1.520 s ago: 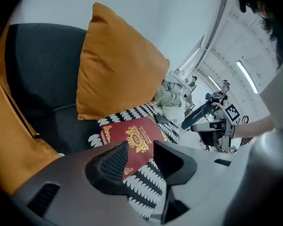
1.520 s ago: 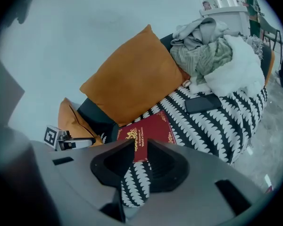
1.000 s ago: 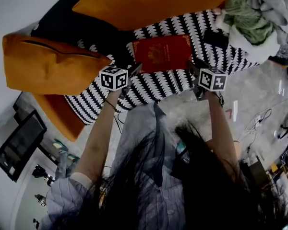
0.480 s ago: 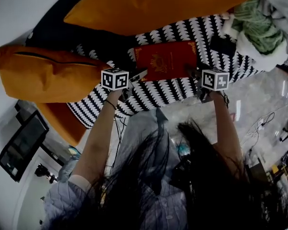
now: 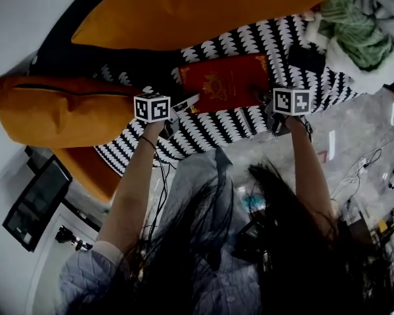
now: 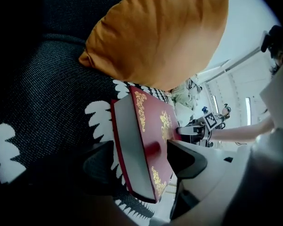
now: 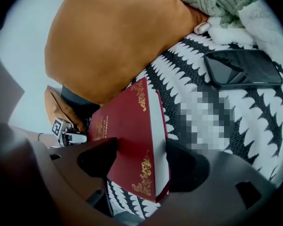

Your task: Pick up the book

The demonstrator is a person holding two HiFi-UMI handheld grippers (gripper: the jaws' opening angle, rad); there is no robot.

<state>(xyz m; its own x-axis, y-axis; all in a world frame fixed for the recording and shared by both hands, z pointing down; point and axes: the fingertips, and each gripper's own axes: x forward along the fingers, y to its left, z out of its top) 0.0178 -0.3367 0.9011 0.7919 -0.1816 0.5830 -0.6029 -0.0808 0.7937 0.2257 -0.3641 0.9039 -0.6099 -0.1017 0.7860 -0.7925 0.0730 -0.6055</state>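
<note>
Red book (image 5: 224,83) with gilt ornament: lies flat on the black-and-white blanket (image 5: 285,35), near its front edge. Left gripper (image 6: 139,166): low over the blanket, jaws just opened wide, straddling the book's left end, released. Right gripper (image 7: 141,166): likewise released, straddling the right end. Phone (image 7: 243,68): on the blanket. Orange cushion (image 5: 203,5): along the blanket's far edge.

Big orange cushion (image 5: 203,8) crowding behind book (image 5: 224,82), second cushion (image 5: 59,113) blocking left, phone (image 7: 243,68) sitting right; patterned blanket (image 5: 210,126) lying bare in front
</note>
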